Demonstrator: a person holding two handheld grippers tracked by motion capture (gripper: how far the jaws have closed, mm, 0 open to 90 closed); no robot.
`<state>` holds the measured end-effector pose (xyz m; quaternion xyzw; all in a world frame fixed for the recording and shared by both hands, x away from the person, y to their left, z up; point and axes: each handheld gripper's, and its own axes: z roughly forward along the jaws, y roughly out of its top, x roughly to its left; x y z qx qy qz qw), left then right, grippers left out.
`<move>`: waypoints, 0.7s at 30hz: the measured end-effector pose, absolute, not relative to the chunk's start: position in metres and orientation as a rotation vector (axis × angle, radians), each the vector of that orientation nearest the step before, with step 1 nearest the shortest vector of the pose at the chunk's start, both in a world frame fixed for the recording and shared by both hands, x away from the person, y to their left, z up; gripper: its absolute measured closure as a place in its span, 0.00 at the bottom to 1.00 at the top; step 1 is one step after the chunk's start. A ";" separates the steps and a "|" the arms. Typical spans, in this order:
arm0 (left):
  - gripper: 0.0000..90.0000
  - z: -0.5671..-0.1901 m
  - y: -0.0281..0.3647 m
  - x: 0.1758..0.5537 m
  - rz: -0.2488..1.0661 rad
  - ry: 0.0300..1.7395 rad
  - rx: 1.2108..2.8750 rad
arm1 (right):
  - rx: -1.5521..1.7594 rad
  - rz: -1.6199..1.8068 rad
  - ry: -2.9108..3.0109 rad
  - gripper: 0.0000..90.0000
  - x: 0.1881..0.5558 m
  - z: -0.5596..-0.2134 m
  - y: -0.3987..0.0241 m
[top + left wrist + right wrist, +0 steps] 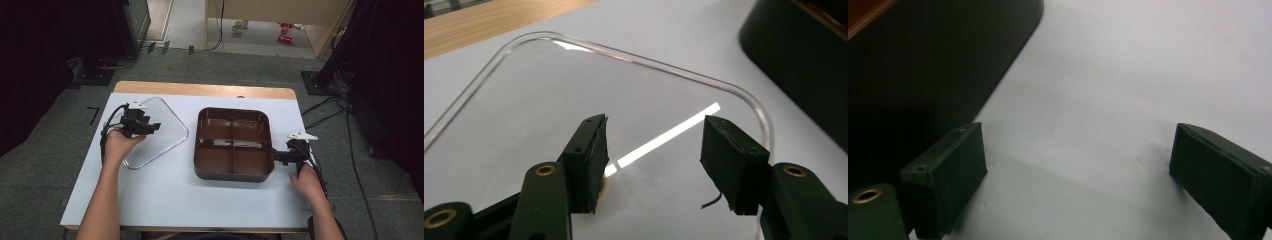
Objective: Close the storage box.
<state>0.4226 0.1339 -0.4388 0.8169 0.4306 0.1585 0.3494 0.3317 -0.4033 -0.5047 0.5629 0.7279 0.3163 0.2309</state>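
A clear plastic lid (159, 134) lies flat on the white bench (165, 195), near its left edge and towards the far side, well apart from nothing but the dark brown four-compartment tray (233, 144) that sits just to its right, in the middle of the bench. The tray's compartments look empty.

The left gripper (150, 128) hangs over the lid's left half. In the left gripper view its fingers (591, 160) stand partly apart above the transparent surface, with nothing between them; the lid's rounded corner (754, 107) curves just beyond them. They do not press on the lid, so it is not yet held.

The right gripper (276, 156) rests at the tray's right side, near the bench's right edge. In the right gripper view its fingers (950, 175) are spread wide over bare bench, empty, with the tray's dark wall (938, 65) just beside one of them. Whether that finger touches the wall cannot be told.

Judging from this, the work is at an early stage: the tray is uncovered and the lid is untouched on the bench. What seems left is nearly everything: taking the lid by an edge, carrying it over to the tray, lining up the corners and seating it, probably while the right gripper steadies the tray.
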 end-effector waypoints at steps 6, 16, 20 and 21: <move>0.49 -0.450 0.147 0.429 0.444 1.176 2.100 | 1.550 0.870 2.001 0.08 0.332 -0.505 -0.403; 0.51 -0.466 0.158 0.435 0.438 1.244 2.086 | 1.550 0.871 2.001 0.08 0.332 -0.505 -0.403; 0.53 -0.472 0.159 0.436 0.434 1.266 2.089 | 1.550 0.871 2.001 0.08 0.332 -0.505 -0.403; 0.54 -0.472 0.159 0.437 0.429 1.266 2.086 | 1.550 0.871 2.001 0.08 0.332 -0.505 -0.403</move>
